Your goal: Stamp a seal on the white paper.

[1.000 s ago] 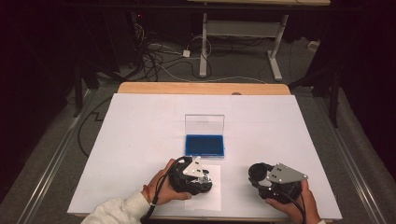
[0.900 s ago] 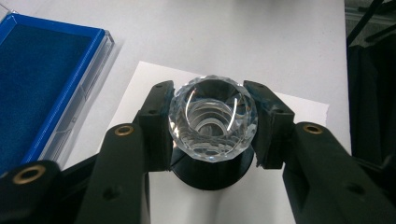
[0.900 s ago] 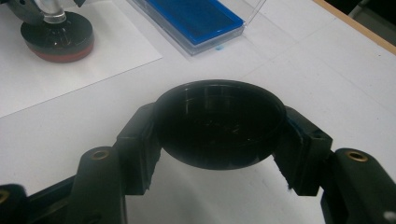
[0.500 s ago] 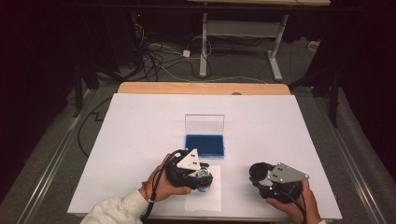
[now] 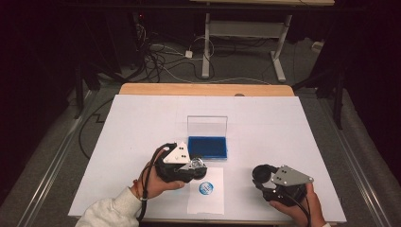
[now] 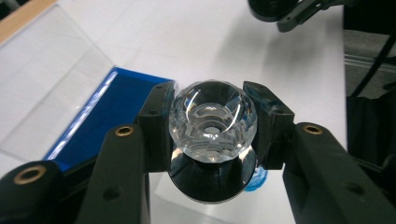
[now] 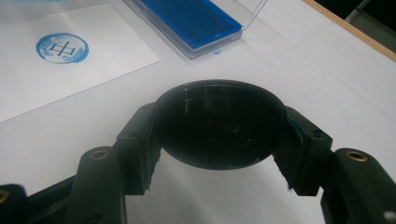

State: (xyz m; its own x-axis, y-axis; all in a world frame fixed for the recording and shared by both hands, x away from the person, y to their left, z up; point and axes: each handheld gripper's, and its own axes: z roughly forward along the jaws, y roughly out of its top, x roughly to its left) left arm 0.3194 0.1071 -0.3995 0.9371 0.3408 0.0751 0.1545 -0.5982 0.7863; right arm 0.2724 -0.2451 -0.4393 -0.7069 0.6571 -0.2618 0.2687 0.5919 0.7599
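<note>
My left gripper [image 5: 196, 165] [image 6: 212, 126] is shut on a stamp [image 6: 212, 121] with a clear faceted knob and a round black base. It hangs a little above the white paper [image 5: 205, 201], near the blue ink pad [image 5: 207, 146] [image 6: 112, 112]. A round blue stamped mark [image 5: 205, 187] [image 7: 61, 47] shows on the paper just below the stamp. My right gripper [image 5: 260, 175] [image 7: 218, 140] rests at the table's front right, shut on a round black cap [image 7: 218, 123]. The ink pad [image 7: 189, 18] lies beyond the cap in the right gripper view.
The ink pad sits in a clear case whose lid [image 5: 207, 125] stands upright behind it. A white sheet [image 5: 142, 123] covers the wooden table [image 5: 203, 89]. Beyond the table are cables on the floor [image 5: 161, 56] and a desk frame [image 5: 246, 33].
My left gripper has risen off the paper with the stamp and drifted a little left, uncovering the blue mark. The right gripper has stayed put.
</note>
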